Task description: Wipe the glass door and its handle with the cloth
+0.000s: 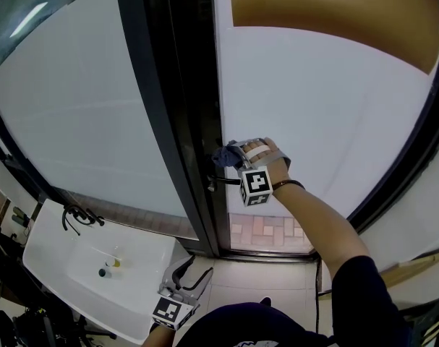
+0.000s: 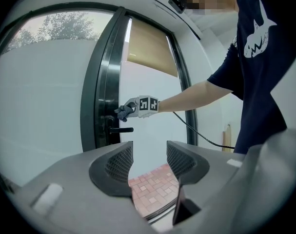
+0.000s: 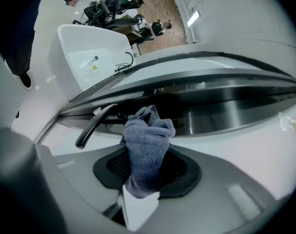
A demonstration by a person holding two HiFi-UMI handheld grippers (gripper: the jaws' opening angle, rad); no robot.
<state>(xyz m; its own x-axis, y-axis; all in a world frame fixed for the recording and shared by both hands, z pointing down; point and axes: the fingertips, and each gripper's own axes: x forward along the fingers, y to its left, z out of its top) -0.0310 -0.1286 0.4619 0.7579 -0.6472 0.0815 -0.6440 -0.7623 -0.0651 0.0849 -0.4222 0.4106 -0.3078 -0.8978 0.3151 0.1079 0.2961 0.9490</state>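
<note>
Blue-grey cloth (image 3: 147,147) clamped between right gripper (image 1: 236,159) fingers, bunched end at the dark door frame (image 1: 183,121), just above the lever handle (image 3: 91,128). Glass door (image 1: 313,107) frosted white. Left gripper (image 2: 148,162) low near white sink (image 1: 60,259), fingers apart, nothing between them.

The cloth (image 3: 147,145) is a blue-grey terry fabric, soft and fuzzy, bunched into folds. The door frame (image 3: 226,106) looks like dark metal with a polished sheen that catches reflections. The handle (image 3: 91,128) is black and smooth, with a duller shine. The glass door (image 1: 327,114) is frosted, milky and matt. The left gripper (image 2: 148,162) has a matt grey plastic shell and black pads (image 2: 119,164) with a fine ribbed texture. The sink (image 1: 42,244) is glossy white.
</note>
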